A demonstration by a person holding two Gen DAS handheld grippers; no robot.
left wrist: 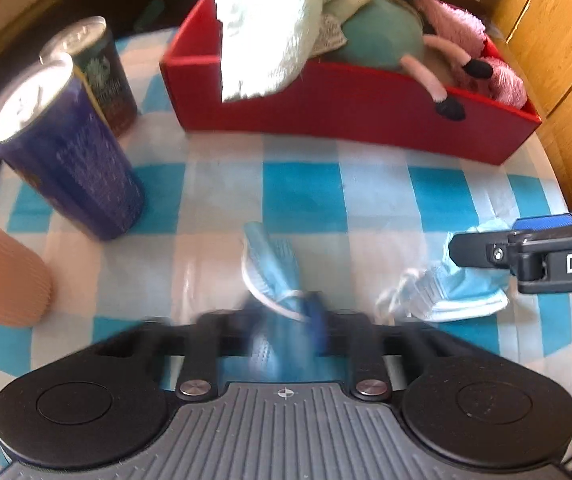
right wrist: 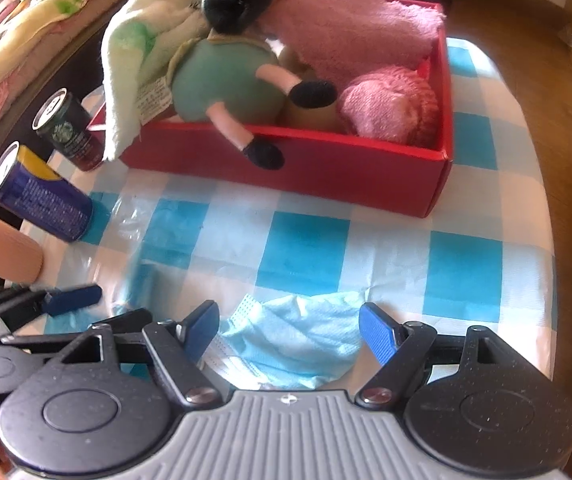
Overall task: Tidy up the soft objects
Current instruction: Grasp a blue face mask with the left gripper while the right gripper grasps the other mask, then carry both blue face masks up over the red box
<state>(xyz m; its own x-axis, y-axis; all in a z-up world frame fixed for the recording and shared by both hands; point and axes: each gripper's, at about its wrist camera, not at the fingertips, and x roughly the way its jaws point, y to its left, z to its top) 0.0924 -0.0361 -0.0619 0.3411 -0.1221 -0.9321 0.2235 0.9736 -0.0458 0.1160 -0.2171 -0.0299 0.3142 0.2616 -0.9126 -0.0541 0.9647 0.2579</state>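
My left gripper (left wrist: 286,316) is shut on a light blue face mask (left wrist: 274,268) and holds it over the checked tablecloth; the view is blurred. A second blue face mask (right wrist: 294,340) lies on the cloth between the open fingers of my right gripper (right wrist: 290,332); it also shows in the left wrist view (left wrist: 458,292). The red box (right wrist: 326,168) at the back holds a doll in a green top (right wrist: 226,76), pink towels (right wrist: 366,36) and a pale green-white towel (right wrist: 134,68) draped over its left edge.
A blue can (right wrist: 42,196) and a dark green can (right wrist: 70,128) stand at the left, next to a ribbed orange cup (right wrist: 2,248). The round table's blue-and-white checked cloth (right wrist: 306,248) spreads in front of the box. Wooden furniture (left wrist: 558,40) is to the right.
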